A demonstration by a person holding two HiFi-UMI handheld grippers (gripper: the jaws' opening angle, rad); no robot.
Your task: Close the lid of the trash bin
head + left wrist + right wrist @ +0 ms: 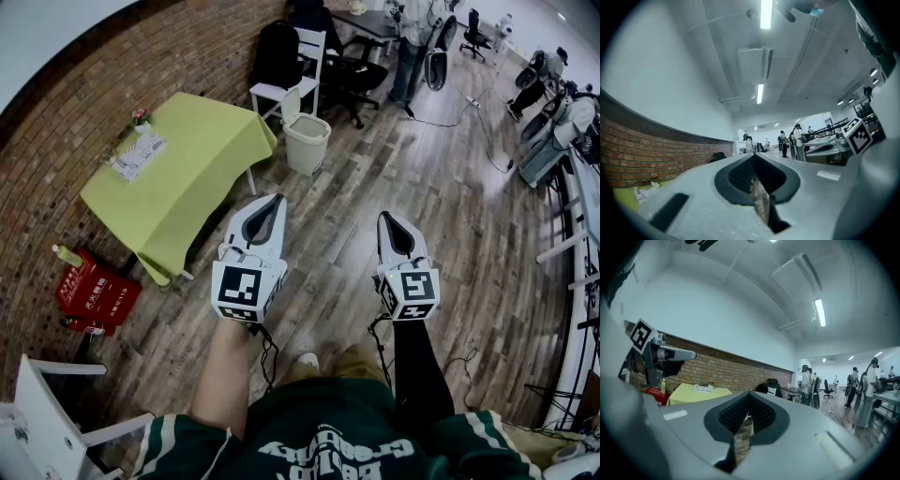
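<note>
Both claws were level and empty: left claw [271, 201] and right claw [387, 218], each pinched together. Well ahead on the wooden floor [441, 187] stood the trash bin [307, 142], lid [292, 105] up, just beside the green worktop [187, 164].

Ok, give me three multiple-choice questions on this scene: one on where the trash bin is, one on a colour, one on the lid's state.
1. Where does the trash bin stand?
A. on top of the red boxes
B. on the floor by the white chair
C. right at the person's feet

2. What colour is the tablecloth?
A. yellow-green
B. blue
C. white

3. The bin's lid is:
A. shut
B. raised open
C. lying on the floor

Answers:
1 B, the head view shows it on the wood floor in front of the chair.
2 A, the cloth is plainly yellow-green.
3 B, the lid stands up behind the rim.
</note>
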